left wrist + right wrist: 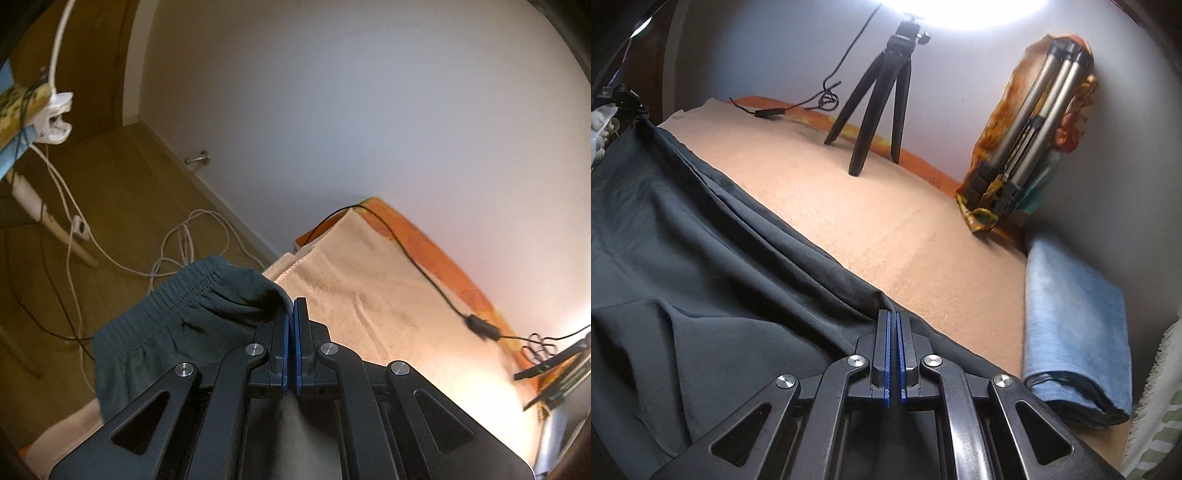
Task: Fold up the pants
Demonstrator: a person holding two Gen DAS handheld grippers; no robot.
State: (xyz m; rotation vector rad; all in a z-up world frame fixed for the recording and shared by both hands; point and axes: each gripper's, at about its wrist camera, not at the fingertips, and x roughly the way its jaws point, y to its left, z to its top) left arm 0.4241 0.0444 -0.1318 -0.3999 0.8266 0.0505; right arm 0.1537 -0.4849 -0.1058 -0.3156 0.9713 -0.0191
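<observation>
The dark green pants (155, 325) have an elastic waistband. In the left wrist view my left gripper (293, 306) is shut on the waistband end, which hangs to the left, lifted over the peach towel (369, 295) on the bed. In the right wrist view the pants (701, 277) stretch taut across the left, away from my right gripper (894, 317), which is shut on their edge just above the peach towel (886, 206).
A black tripod (879, 92) stands on the bed at the back, with a black cable (424, 273) and inline switch. A folded silver tripod (1030, 122) leans on the wall. A folded blue cloth (1075, 321) lies at the right. White cables (177, 251) lie on the wooden floor.
</observation>
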